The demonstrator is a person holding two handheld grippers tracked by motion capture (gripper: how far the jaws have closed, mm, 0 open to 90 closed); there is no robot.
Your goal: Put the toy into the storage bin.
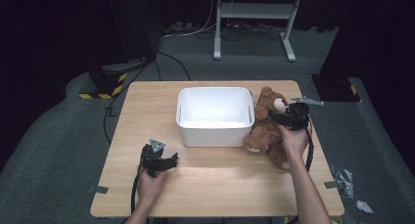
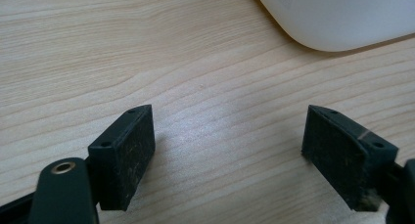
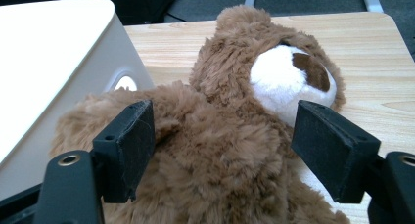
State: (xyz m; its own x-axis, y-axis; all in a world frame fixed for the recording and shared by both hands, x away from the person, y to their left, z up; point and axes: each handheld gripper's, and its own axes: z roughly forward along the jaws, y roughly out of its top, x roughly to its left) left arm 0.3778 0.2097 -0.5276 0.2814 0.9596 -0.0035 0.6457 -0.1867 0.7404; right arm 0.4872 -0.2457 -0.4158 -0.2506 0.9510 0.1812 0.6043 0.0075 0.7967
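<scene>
Teddy bear (image 3: pixel 220 150): right desk edge, touching bin (image 1: pixel 214 117). Right claw (image 3: pixel 222 145): wide, straddling torso. Left claw (image 2: pixel 227 150): wide, empty, farther off.

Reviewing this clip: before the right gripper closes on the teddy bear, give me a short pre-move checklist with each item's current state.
1. Right gripper open wide enough: ok, jaws spread either side of the teddy bear.
2. Bear between the jaws: ok, its body fills the gap.
3. Jaws already pressing the fur: cannot tell.
4. White bin ready to receive: ok, looks empty in the high view.
5. Bear free of the bin: not ok, it leans on the bin's side.
6. Left gripper out of the way: ok, open over bare table.
</scene>
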